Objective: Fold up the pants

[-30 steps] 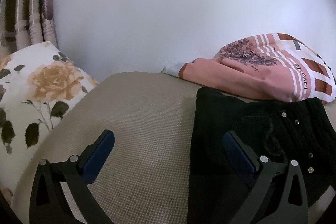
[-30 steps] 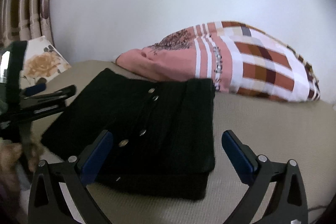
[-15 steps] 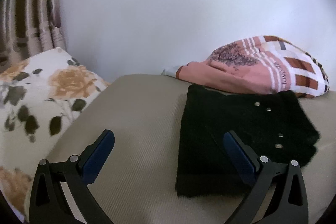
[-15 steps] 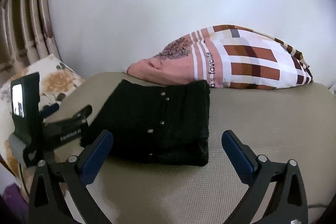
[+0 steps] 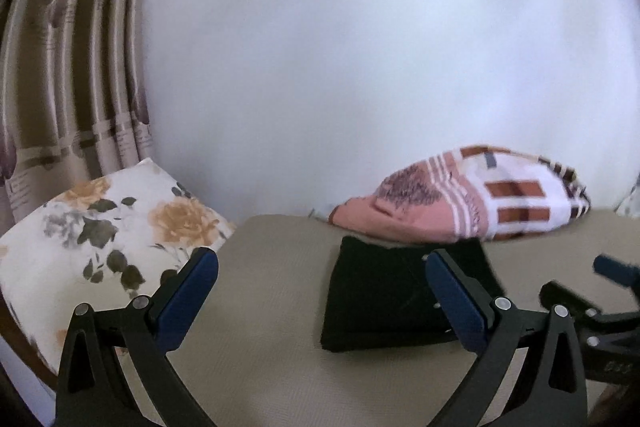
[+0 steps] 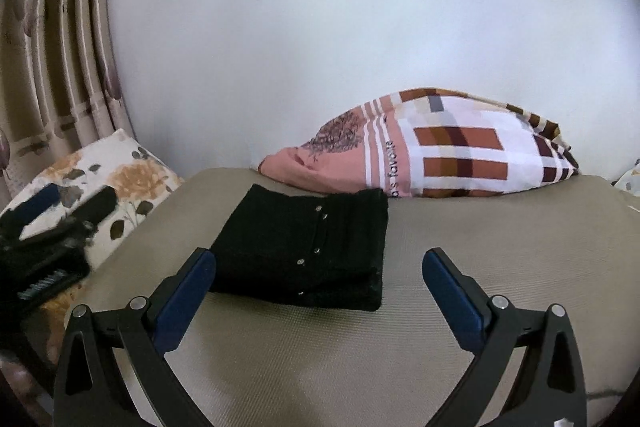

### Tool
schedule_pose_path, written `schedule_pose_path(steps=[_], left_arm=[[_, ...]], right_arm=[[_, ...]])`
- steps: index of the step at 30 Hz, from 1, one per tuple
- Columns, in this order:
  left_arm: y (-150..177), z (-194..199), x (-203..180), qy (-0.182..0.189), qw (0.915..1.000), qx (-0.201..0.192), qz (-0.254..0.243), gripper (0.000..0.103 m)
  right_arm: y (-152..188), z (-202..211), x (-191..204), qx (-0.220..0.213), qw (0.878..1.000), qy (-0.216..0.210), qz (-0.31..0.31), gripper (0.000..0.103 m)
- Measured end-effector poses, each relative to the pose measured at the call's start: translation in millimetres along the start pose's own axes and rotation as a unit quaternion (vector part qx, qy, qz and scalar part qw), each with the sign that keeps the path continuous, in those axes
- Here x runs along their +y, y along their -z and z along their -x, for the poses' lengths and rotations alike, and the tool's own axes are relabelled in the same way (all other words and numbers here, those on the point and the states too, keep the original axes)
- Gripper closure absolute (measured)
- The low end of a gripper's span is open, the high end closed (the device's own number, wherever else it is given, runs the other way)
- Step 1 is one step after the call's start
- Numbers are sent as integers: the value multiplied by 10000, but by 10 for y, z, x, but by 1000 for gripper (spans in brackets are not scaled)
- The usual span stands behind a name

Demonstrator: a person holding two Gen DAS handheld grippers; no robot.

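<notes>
Both tongs hang spread and empty above the beige bed (image 6: 480, 227): right tongs (image 6: 320, 283) nearer, left tongs (image 5: 320, 287) off to the side. The black pants (image 6: 312, 247), folded into a compact rectangle, lie ahead against the checked pillow (image 6: 460, 151). Since a second ago, both have drawn back.

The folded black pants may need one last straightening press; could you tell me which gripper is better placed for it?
Probably the right gripper: the folded black pants lie just ahead of its open jaws, while the left gripper views them off-centre.
</notes>
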State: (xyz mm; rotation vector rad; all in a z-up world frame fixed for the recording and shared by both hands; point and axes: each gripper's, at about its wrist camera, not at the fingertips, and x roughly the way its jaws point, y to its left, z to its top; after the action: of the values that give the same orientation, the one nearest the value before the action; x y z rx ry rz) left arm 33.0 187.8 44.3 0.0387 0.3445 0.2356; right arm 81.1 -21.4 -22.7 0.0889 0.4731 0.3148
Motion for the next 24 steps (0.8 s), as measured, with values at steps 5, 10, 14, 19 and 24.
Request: schedule_pose_path(steps=[5, 10, 14, 19, 24], left_arm=[[-226, 286, 103, 397, 9981, -151, 442, 0], [-359, 387, 81, 140, 9991, 32, 405, 0], [-355, 480, 115, 315, 9982, -23, 506, 0], [-371, 520, 148, 393, 9977, 45, 541, 0], [-379, 585, 149, 427, 9979, -73, 491, 0]], right_arm=[[-61, 296, -61, -200, 9998, 4, -23, 0], [-99, 537, -38, -396, 9992, 14, 67, 0], [-135, 680, 4, -508, 9986, -3, 126, 0], [-146, 792, 52, -555, 9983, -41, 171, 0], [-146, 836, 88, -565, 9981, -51, 228, 0]])
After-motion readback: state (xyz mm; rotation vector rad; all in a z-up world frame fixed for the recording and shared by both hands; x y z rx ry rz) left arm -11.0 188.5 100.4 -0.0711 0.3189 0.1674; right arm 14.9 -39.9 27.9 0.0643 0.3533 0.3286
